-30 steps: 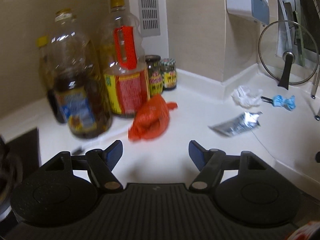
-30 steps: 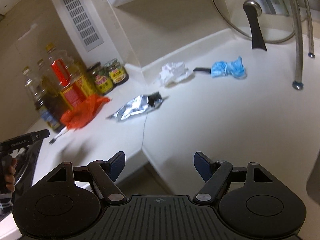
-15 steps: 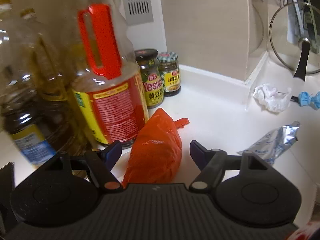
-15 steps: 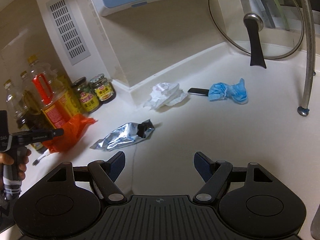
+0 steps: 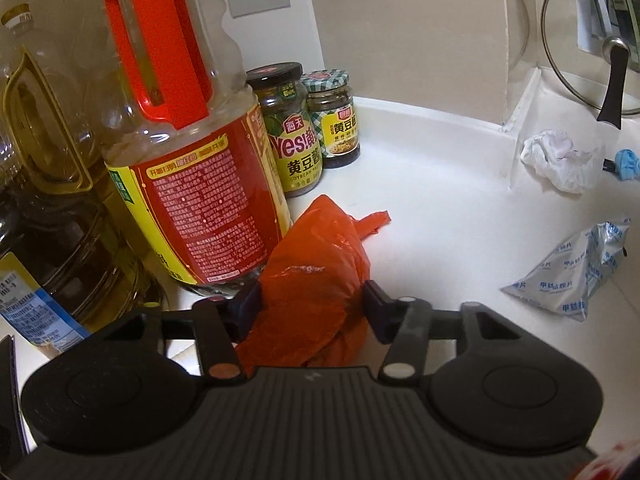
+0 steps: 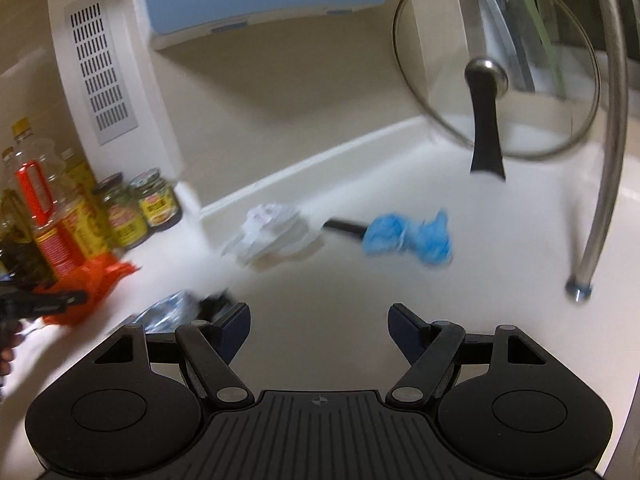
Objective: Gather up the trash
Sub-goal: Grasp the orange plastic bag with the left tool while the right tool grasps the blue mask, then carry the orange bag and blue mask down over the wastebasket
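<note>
Left tongs (image 5: pixel 312 304) around orange bag (image 5: pixel 316 276)

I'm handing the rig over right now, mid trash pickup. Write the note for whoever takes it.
Left tongs: jaws have just been closing around the orange plastic bag, which lies on the counter against the big oil bottle; pads at its sides, grip not confirmed, not lifted.
Right tongs: open, empty, above the counter.
Still lying loose: crumpled white tissue, blue wad, silver foil pouch.
Done: nothing collected that I can see.
Left: lift the bag, then pick up the other three. No bin in view.
</note>
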Demonstrator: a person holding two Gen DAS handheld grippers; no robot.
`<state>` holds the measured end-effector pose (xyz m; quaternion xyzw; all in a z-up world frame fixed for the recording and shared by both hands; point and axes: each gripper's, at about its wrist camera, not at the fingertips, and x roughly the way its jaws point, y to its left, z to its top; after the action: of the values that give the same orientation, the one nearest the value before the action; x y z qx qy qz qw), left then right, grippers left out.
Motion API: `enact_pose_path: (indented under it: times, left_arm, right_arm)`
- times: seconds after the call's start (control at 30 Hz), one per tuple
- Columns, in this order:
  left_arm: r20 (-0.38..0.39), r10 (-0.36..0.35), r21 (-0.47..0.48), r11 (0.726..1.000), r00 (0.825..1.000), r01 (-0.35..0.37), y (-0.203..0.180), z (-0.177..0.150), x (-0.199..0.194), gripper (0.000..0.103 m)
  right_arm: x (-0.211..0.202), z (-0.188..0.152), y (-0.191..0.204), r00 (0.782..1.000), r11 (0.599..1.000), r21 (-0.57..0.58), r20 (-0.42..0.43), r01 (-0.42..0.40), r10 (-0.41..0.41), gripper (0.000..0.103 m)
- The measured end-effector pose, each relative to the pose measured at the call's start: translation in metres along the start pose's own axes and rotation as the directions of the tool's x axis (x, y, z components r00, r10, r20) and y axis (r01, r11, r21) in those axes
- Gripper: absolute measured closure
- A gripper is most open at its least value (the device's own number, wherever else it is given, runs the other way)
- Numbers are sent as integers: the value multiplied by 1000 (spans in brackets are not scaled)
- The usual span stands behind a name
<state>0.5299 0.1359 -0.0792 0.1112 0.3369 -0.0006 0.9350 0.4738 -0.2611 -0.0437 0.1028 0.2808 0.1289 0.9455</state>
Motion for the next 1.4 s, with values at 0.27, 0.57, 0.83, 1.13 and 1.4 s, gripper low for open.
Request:
enact_pose_path:
  times: [0.27, 0.57, 0.83, 1.13, 1.4]
  left_arm:
    - [53, -11, -2, 1000, 999, 11, -1, -3, -24, 67]
    - [68, -3, -83, 996, 998, 9, 12, -3, -56, 67]
    - [41, 27, -123, 992, 999, -21, 17, -11, -69, 67]
    - [49, 33, -155, 988, 998, -25, 11, -20, -101, 67]
    - [77, 26, -186, 983, 997, -11, -6, -30, -139, 67]
  right_arm:
    - [38, 31, -32, 996, 988, -130, 44, 87, -82, 27]
    - [71, 36, -59, 992, 978, -163, 20, 128, -127, 29]
    - [90, 33, -64, 993, 976, -182, -9, 117, -121, 73]
    - [53, 37, -58, 998, 989, -139, 44, 57, -51, 85]
    - [3, 32, -40, 996, 991, -132, 70, -37, 47, 85]
